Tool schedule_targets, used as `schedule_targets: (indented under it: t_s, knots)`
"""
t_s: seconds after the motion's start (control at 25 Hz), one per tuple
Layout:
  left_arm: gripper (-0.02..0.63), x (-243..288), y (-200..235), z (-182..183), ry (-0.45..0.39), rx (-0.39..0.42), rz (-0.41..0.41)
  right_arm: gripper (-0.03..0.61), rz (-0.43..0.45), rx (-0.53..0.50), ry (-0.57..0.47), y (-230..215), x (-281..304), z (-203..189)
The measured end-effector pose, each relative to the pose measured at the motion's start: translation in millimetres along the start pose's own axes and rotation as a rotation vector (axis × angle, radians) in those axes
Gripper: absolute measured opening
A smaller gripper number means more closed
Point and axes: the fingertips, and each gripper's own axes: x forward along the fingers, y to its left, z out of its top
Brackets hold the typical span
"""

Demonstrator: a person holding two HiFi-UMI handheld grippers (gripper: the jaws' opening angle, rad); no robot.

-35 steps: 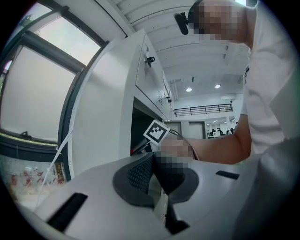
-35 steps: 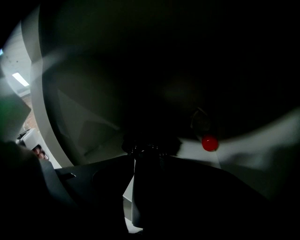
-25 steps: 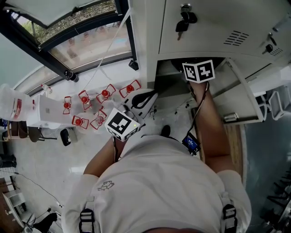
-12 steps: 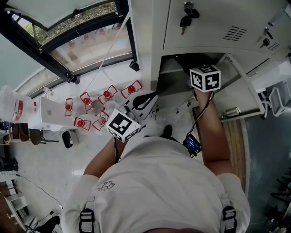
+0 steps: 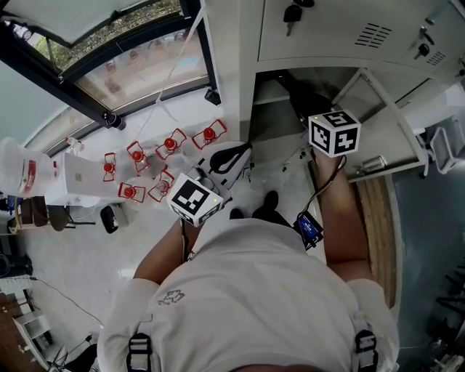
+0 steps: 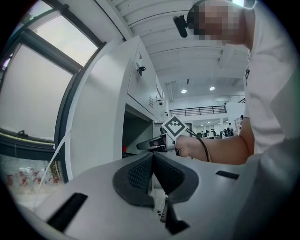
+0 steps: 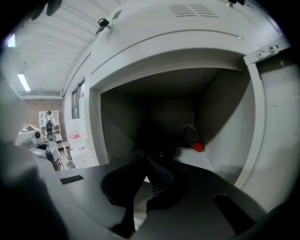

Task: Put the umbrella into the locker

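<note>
The umbrella (image 7: 193, 138), dark with a red button on its handle, lies on the floor of the open locker compartment (image 7: 220, 93), against the right wall. My right gripper (image 7: 148, 162) is shut and empty, just outside the opening and pointing in at the umbrella. Its marker cube (image 5: 334, 133) sits in front of the locker in the head view. My left gripper (image 6: 152, 155) is shut with nothing between its pads, held low at the person's left and pointing at the locker. In the left gripper view, the right gripper (image 6: 140, 146) shows level at the compartment's mouth.
The compartment's door (image 5: 379, 138) stands open at the right. Keys (image 5: 293, 12) hang from the closed door above. Several red-and-white items (image 5: 168, 145) lie on the floor by the window (image 5: 131, 58). A white box (image 5: 80, 178) stands at the left.
My right gripper has drawn back from the locker toward the person; its cube, at the opening before, is now clear of it. The left gripper has barely shifted.
</note>
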Motion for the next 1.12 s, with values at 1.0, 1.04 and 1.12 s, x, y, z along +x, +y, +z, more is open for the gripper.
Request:
schedule_targets:
  t_s: [1.0, 1.04, 1.12]
  knots:
    - [0.011, 63.5, -160.4, -16.2, 0.060, -0.040, 0.159, 0.043, 0.328, -0.073, -0.090, 49.6, -187.5, -67.6]
    - [0.011, 63.1, -166.7, -17.5, 0.067, -0.044, 0.169, 0.044, 0.346, -0.063, -0.087, 51.7, -195.3, -73.9]
    - [0.011, 61.2, -178.7, -20.9, 0.085, -0.040, 0.184, 0.043, 0.389, -0.040, -0.079, 58.1, -211.5, -85.5]
